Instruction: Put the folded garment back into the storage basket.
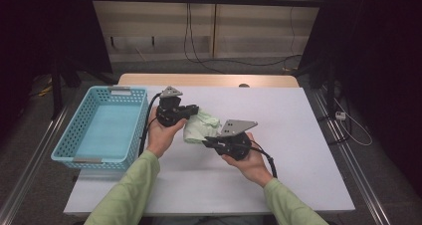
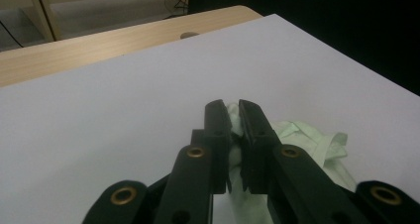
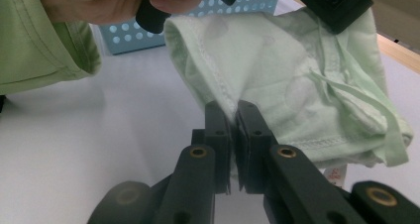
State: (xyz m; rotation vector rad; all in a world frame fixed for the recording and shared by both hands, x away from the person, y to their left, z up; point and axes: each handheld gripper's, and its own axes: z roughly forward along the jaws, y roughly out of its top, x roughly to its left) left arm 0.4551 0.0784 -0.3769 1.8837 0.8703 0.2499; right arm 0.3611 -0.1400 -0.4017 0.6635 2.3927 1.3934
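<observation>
A pale green garment (image 1: 199, 129) hangs bunched between my two grippers over the middle of the white table (image 1: 278, 110). My left gripper (image 1: 195, 110) is shut on its upper edge; in the left gripper view the green cloth (image 2: 307, 144) is pinched between the black jaws (image 2: 234, 110). My right gripper (image 1: 208, 142) is shut on a stitched hem of the garment (image 3: 277, 80), the fabric squeezed between its jaws (image 3: 233, 110). The right gripper view also shows the other hand (image 3: 109, 1) and its gripper holding the cloth higher up.
A light blue perforated basket (image 1: 102, 128) stands at the table's left side, close to the left hand. A wooden strip (image 1: 209, 79) runs along the table's far edge. Cables lie on the floor beyond. White tabletop stretches to the right and front.
</observation>
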